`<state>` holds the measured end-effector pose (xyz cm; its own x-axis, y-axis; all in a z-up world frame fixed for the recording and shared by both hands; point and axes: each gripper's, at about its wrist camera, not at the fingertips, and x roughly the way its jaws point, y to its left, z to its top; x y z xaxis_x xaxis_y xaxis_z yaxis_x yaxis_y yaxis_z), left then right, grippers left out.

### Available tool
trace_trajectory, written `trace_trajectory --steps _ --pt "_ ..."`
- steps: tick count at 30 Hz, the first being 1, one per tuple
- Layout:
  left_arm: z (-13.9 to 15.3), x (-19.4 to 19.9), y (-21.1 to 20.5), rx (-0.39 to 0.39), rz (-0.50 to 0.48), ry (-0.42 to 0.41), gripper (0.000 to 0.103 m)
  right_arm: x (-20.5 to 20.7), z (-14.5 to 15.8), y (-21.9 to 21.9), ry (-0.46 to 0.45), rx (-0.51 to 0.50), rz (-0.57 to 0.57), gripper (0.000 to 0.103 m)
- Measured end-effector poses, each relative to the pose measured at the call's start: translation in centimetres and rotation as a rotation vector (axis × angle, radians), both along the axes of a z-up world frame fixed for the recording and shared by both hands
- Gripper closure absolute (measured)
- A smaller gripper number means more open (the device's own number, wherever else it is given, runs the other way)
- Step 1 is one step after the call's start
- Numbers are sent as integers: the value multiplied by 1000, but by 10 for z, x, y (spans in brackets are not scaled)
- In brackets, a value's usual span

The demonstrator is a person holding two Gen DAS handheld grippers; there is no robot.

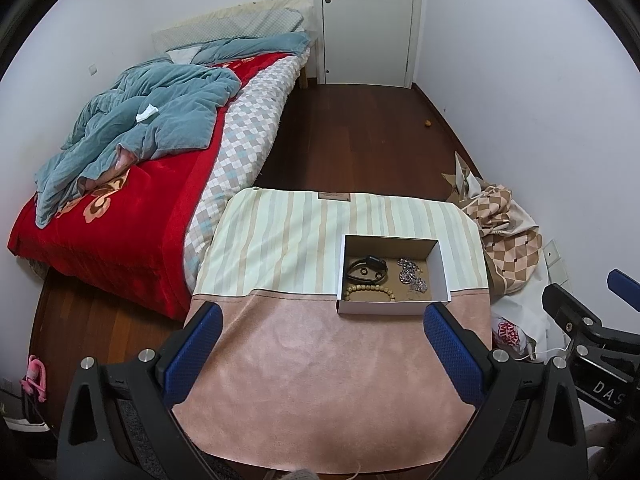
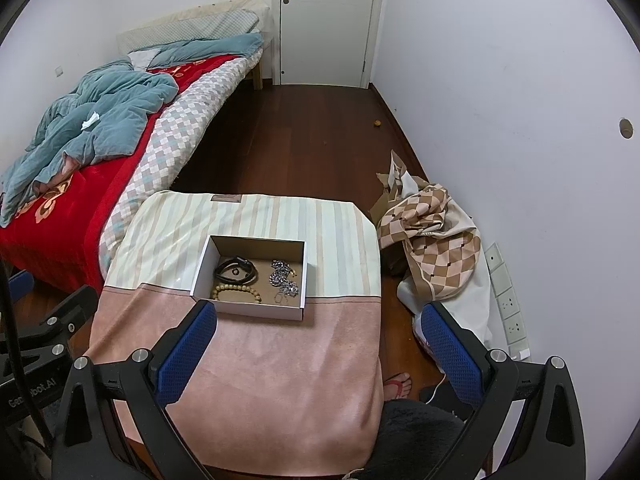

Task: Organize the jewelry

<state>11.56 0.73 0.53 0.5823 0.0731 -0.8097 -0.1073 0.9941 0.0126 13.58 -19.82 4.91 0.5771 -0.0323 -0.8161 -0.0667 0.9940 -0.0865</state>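
Observation:
A shallow white cardboard box (image 1: 380, 307) sits on a cloth-covered table (image 1: 320, 380); it also shows in the right wrist view (image 2: 256, 311). Inside lie a black watch band (image 1: 366, 269) (image 2: 236, 270), a wooden bead bracelet (image 1: 370, 291) (image 2: 236, 292) and a silver chain (image 1: 412, 276) (image 2: 284, 280). My left gripper (image 1: 322, 354) is open and empty, held above the table's near pink part, short of the box. My right gripper (image 2: 318, 354) is open and empty, near the table's front right, also short of the box.
A bed (image 1: 120, 200) with a red cover and a blue quilt stands to the left. A crumpled checked cloth (image 2: 436, 236) lies on the floor to the right by the wall. A white door (image 1: 368, 20) is at the back. A foot in a sandal (image 2: 398, 386) is by the table.

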Motion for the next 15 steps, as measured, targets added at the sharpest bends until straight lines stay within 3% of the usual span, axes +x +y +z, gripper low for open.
trace_trajectory --steps 15 --pt "2 -2 -1 3 -2 -4 1 0 1 0 -3 2 -2 0"
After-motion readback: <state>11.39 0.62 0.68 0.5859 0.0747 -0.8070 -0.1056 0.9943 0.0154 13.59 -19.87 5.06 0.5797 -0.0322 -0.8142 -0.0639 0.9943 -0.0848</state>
